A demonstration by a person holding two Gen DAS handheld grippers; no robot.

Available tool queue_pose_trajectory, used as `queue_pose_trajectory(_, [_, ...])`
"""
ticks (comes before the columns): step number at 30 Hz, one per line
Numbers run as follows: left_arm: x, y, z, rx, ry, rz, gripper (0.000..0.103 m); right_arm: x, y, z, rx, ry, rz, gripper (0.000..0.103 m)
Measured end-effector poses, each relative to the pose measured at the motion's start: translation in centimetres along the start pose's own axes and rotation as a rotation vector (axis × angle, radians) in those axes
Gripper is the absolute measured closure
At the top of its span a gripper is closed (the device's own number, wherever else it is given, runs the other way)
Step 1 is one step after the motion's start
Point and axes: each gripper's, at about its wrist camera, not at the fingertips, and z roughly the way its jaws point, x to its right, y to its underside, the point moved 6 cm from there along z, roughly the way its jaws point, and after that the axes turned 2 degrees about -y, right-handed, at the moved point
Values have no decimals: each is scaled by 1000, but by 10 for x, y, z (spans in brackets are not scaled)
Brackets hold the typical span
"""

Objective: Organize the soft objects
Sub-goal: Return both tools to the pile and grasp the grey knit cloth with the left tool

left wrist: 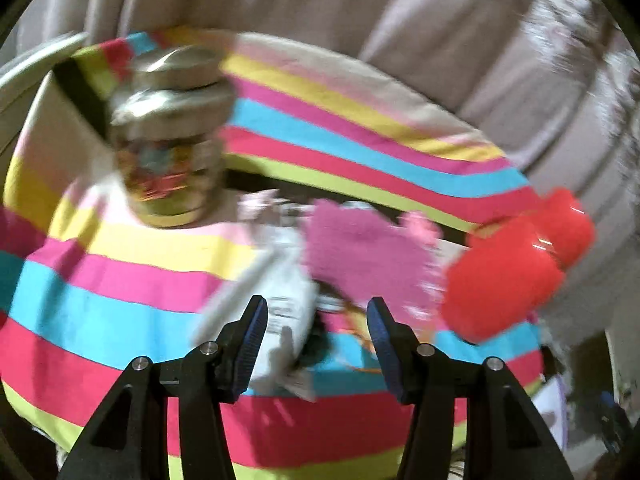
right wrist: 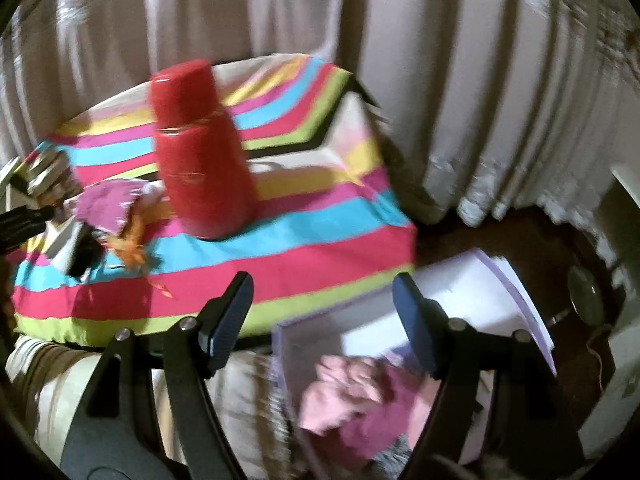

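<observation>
A fuzzy pink cloth [left wrist: 360, 248] lies on the striped tablecloth [left wrist: 120, 280], next to a white packet [left wrist: 284, 280]. My left gripper [left wrist: 317, 304] hovers just in front of them, jaws open with nothing between its pads. The pink cloth [right wrist: 106, 204] also shows at the far left of the right wrist view, with an orange scrap [right wrist: 134, 248] beside it. My right gripper [right wrist: 322, 278] is open and empty, off the table's edge. It hangs above a pale lilac box [right wrist: 480, 296] that holds crumpled pink fabric [right wrist: 352, 400].
A red flask [right wrist: 200, 152] stands in the middle of the table, and the same red flask [left wrist: 516, 264] appears on the right in the left wrist view. A lidded jar [left wrist: 172, 140] with colourful contents stands at the left. Beige curtains [right wrist: 440, 80] hang behind. The floor [right wrist: 500, 236] is dark.
</observation>
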Motion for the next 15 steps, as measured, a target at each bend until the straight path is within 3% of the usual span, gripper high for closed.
queue_pose_trajectory(7, [-41, 6, 34, -51, -43, -48, 50, -76, -16, 16, 9, -127, -166, 21])
queue_pose_trajectory(15, [-20, 5, 46, -40, -36, 79, 50, -161, -28, 46, -4, -238, -345, 16])
